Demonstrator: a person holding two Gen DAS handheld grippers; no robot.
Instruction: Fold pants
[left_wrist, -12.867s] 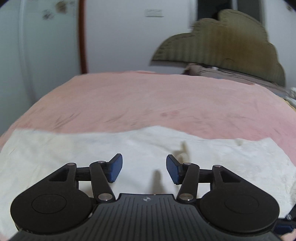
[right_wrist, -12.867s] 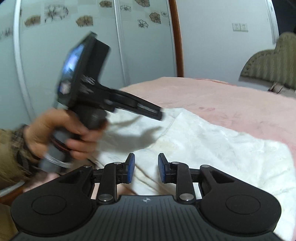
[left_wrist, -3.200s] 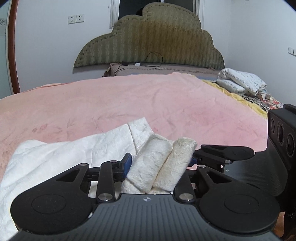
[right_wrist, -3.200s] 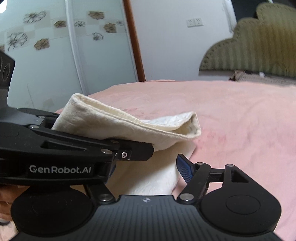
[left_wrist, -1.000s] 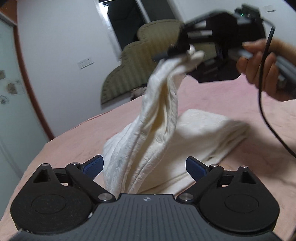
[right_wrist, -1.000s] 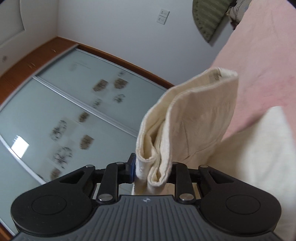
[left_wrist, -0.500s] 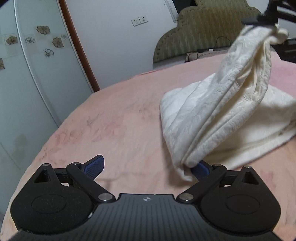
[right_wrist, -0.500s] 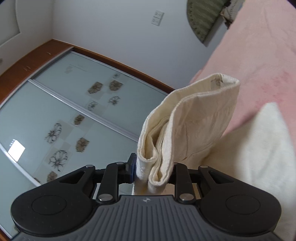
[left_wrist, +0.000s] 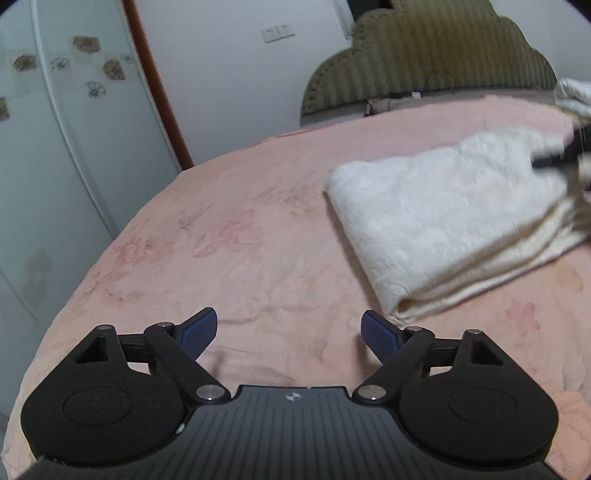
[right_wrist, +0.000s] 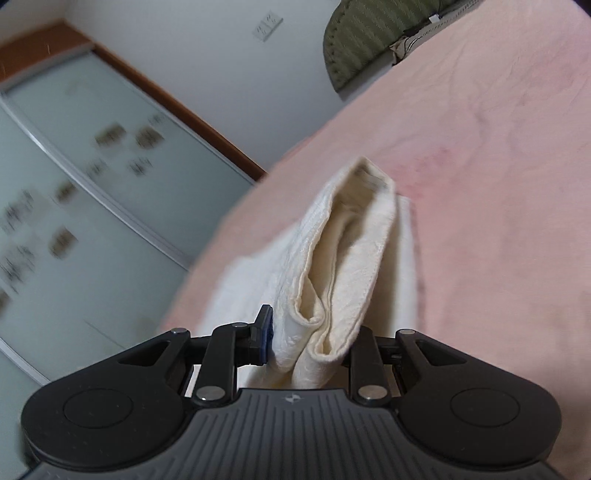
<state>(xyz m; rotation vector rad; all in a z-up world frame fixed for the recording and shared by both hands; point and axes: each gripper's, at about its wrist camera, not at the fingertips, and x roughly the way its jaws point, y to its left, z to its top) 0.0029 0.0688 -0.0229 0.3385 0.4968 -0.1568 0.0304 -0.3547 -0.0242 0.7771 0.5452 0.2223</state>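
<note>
The cream white pants (left_wrist: 443, 218) lie folded in a thick stack on the pink bedspread (left_wrist: 240, 251), to the right in the left wrist view. My left gripper (left_wrist: 290, 330) is open and empty, low over the bedspread, left of the stack's near corner. My right gripper (right_wrist: 308, 341) is shut on a bunched end of the pants (right_wrist: 343, 266), held just over the stack. It shows as a dark blur (left_wrist: 561, 155) at the right edge of the left wrist view.
An olive padded headboard (left_wrist: 436, 62) stands at the far end of the bed. Frosted sliding wardrobe doors (left_wrist: 55, 147) with a brown frame run along the left side. A folded patterned blanket (left_wrist: 572, 96) lies at the far right.
The right gripper has come down with the lifted end of the pants, so the cloth now lies flat in a stack. The left gripper stays open and has drawn back to the left.
</note>
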